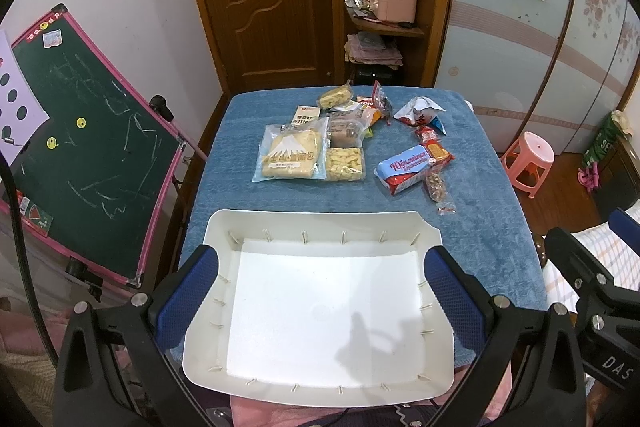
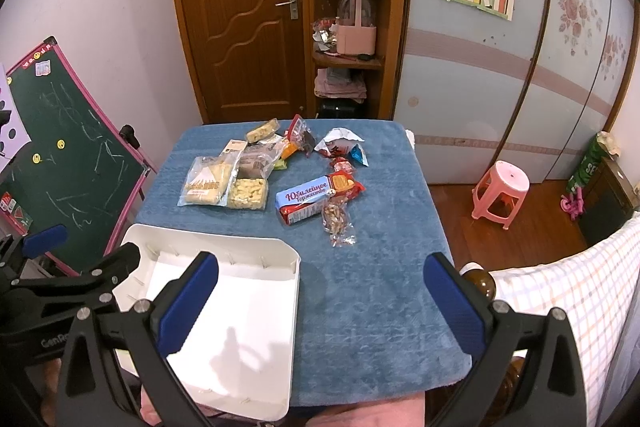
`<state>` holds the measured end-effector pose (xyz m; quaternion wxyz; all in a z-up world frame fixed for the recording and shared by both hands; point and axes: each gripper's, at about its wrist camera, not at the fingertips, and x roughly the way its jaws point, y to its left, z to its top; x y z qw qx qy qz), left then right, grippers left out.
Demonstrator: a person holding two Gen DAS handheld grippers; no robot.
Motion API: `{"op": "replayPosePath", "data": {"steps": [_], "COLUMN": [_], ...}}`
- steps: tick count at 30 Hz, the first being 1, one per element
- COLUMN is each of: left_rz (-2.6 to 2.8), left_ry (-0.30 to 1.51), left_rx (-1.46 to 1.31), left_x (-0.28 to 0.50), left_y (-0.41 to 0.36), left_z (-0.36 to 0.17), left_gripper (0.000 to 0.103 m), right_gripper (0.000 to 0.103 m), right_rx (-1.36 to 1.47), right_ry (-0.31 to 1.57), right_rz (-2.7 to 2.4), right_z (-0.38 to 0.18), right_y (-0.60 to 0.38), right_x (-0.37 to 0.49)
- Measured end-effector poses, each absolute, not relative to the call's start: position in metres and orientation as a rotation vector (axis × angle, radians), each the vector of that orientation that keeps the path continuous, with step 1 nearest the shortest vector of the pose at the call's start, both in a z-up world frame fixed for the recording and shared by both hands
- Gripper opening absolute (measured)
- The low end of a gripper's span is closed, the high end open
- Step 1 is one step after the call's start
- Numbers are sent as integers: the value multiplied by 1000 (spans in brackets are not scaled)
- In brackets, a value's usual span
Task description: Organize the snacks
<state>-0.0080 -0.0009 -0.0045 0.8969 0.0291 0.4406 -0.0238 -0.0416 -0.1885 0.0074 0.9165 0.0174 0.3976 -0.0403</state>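
Observation:
An empty white tray (image 1: 328,223) (image 2: 248,247) lies at the near edge of the blue-covered table (image 1: 480,211) (image 2: 380,267). Snack packs lie in a loose group at the far half: a big bread pack (image 1: 290,155) (image 2: 204,183), a clear pack of yellow puffs (image 1: 346,164) (image 2: 248,195), a blue and red biscuit pack (image 1: 412,165) (image 2: 316,197), a small nut pack (image 1: 438,189) (image 2: 338,221) and a white crumpled bag (image 1: 418,109) (image 2: 340,143). My left gripper (image 1: 320,291) hangs open over the tray. My right gripper (image 2: 320,299) stands open above the tray's right edge, holding nothing.
A green chalkboard (image 1: 88,147) (image 2: 64,163) on a pink frame leans left of the table. A pink stool (image 1: 530,161) (image 2: 500,193) stands on the floor at the right. A checked cloth (image 2: 568,307) lies at the near right. A wooden door and shelves are behind.

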Motion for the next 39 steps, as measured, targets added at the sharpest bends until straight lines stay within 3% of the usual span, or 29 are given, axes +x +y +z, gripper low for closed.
{"op": "replayPosePath", "data": {"steps": [39], "left_rz": [-148], "left_ry": [903], "left_rx": [79], "left_x": [38], "left_y": [5], "left_z": [7], "left_gripper": [102], "right_gripper": [103], "right_rx": [-24], "right_ry": [753], "right_rz": [-106], "right_z": [19], "right_y": [-206], "right_x": [-9]}}
